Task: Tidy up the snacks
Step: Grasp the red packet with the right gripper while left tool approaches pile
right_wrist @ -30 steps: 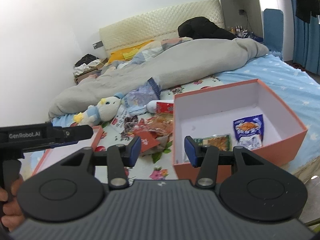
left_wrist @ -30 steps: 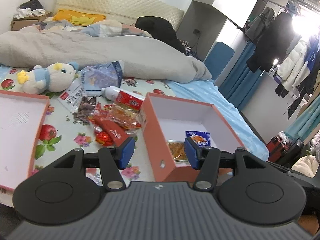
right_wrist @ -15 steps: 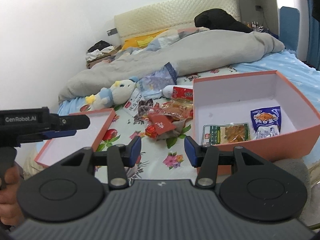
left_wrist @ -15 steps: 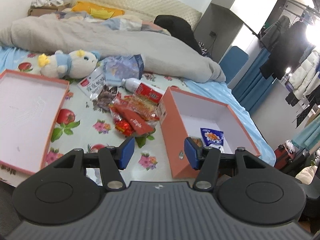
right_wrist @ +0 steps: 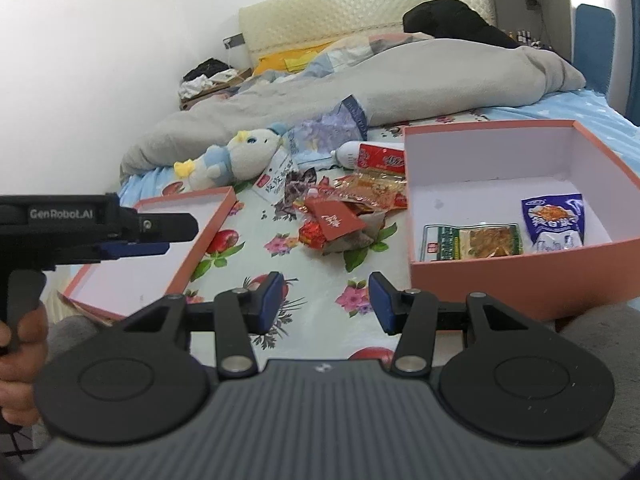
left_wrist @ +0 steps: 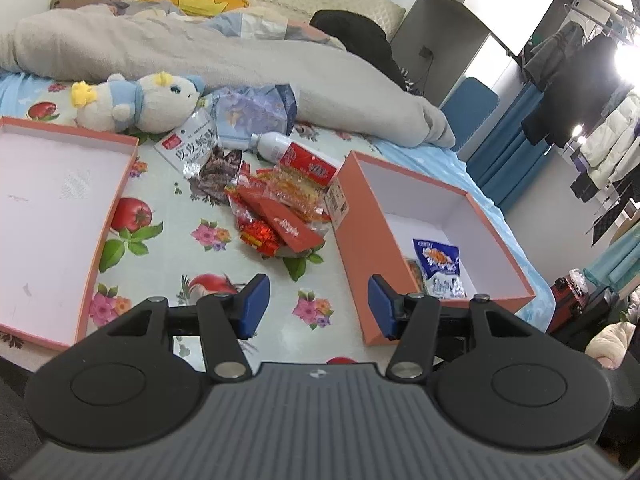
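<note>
Hovering over the bed [left_wrist: 168, 240], we held both tools empty: the left gripper [left_wrist: 316, 304] had its fingers apart with nothing between them, and so did the right gripper [right_wrist: 326, 300]. The snack pile [left_wrist: 280, 208] lay on the flowered sheet between the two containers, just beside the orange box [right_wrist: 520, 280] and well apart from the box lid [left_wrist: 60, 220].

We judged the step in hand to be the approach to the next snack. To do it well, we thought it best to take the topmost piece, the red packet [right_wrist: 336, 220], by one free edge, pinching only that wrapper so the crinkly ones under it stayed put, then lifting clear of the box wall before lowering it inside.

We counted two snacks already in the box: one blue packet [right_wrist: 554, 220] and one green-labelled packet [right_wrist: 472, 242]. We saw one box, one lid, one plush toy [left_wrist: 140, 100] and one bottle [left_wrist: 296, 152]. The heap held roughly seven items; overlaps hid the exact number.
</note>
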Demonstrator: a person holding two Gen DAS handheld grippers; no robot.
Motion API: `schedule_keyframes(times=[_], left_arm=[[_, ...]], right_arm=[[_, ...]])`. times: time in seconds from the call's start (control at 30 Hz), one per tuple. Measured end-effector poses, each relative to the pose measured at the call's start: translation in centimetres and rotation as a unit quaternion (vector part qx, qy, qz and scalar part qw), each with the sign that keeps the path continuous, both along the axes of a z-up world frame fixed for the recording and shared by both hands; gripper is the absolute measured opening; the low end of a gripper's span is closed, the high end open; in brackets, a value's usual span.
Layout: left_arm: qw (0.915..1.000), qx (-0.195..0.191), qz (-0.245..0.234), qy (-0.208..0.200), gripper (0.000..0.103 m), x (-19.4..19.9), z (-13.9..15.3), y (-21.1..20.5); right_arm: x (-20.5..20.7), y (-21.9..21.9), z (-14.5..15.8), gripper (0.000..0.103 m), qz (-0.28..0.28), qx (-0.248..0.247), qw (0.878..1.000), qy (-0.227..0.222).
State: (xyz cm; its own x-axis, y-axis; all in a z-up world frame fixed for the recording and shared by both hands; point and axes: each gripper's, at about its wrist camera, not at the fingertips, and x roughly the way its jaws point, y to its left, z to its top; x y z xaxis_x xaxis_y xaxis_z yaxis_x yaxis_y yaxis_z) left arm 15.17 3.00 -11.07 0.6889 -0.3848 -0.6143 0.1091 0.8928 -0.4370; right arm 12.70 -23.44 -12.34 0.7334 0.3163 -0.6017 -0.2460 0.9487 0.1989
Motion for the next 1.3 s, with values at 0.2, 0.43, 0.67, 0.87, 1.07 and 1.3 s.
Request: schedule_keyframes(times=[0.2, 0.43, 0.67, 0.87, 1.07, 1.3], left_arm=[[1.0000, 0.006, -0.007, 0.001, 0.060, 0.6, -1.7, 1.0], [0.9997, 0.019, -0.015, -0.002, 0.060, 3.0, -3.9, 2.4], [0.9991, 0.028, -0.029, -0.012, 0.061, 7.0, -6.3, 1.4], [0.9981, 0.042, -0.045, 0.001, 0.067, 10.4, -9.3, 0.3], [0.9960, 0.060, -0.066, 0.007, 0.072, 13.5, -11.6, -0.3], [0.9915, 0.091, -0.093, 0.000, 0.075, 16.8, -13.4, -1.2]], right_arm=[[1.1, 0.9, -0.9, 0.051, 0.000, -0.001, 1.000, 0.002], [3.0, 0.8, -1.4, 0.051, 0.001, -0.006, 1.000, 0.010], [6.7, 0.6, -2.2, 0.051, 0.025, -0.020, 0.999, 0.024], [10.7, 1.1, -2.7, 0.051, 0.051, -0.012, 0.998, 0.034], [15.0, 2.0, -3.6, 0.051, 0.068, -0.012, 0.996, 0.048], [19.5, 2.9, -4.2, 0.051, 0.077, -0.022, 0.994, 0.068]])
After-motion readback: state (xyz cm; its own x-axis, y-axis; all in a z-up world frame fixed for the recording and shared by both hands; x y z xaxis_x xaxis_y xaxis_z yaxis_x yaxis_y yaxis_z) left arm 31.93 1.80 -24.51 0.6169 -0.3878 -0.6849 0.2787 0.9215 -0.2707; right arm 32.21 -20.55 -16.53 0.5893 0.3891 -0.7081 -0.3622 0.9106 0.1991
